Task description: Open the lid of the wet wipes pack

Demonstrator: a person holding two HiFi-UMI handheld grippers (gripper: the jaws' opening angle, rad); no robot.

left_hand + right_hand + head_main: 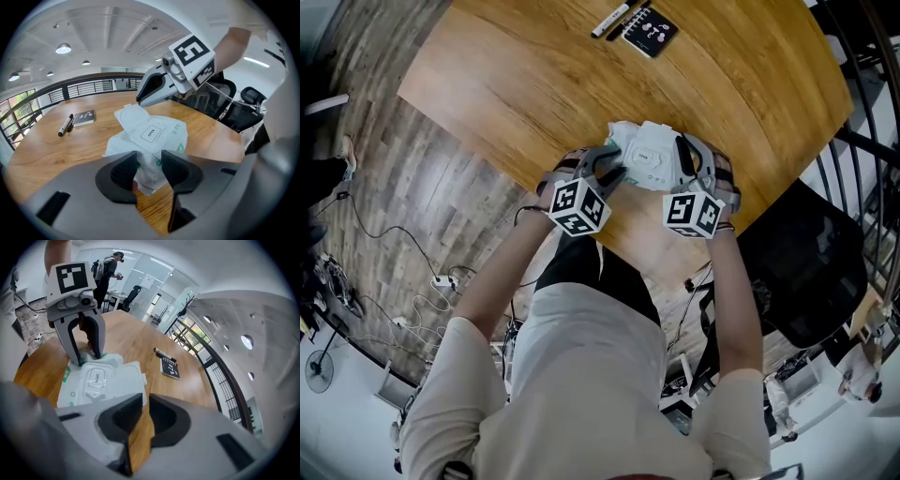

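Observation:
The white wet wipes pack (649, 155) lies near the wooden table's front edge. Its hinged lid (128, 116) stands flipped up beside the "OPEN" seal (150, 133). My left gripper (149, 165) is shut on the pack's near end, with white wrapper pinched between its pads. From the other side my right gripper (142, 398) meets the lid (125, 376) at its far edge, jaws together on that edge. In the head view the left gripper (614, 174) and right gripper (685, 161) flank the pack.
Two markers (610, 19) and a black notebook (650, 31) lie at the table's far side. A black chair (806, 264) stands to the right of the table (516, 84). Cables trail on the floor to the left. A railing runs behind the table.

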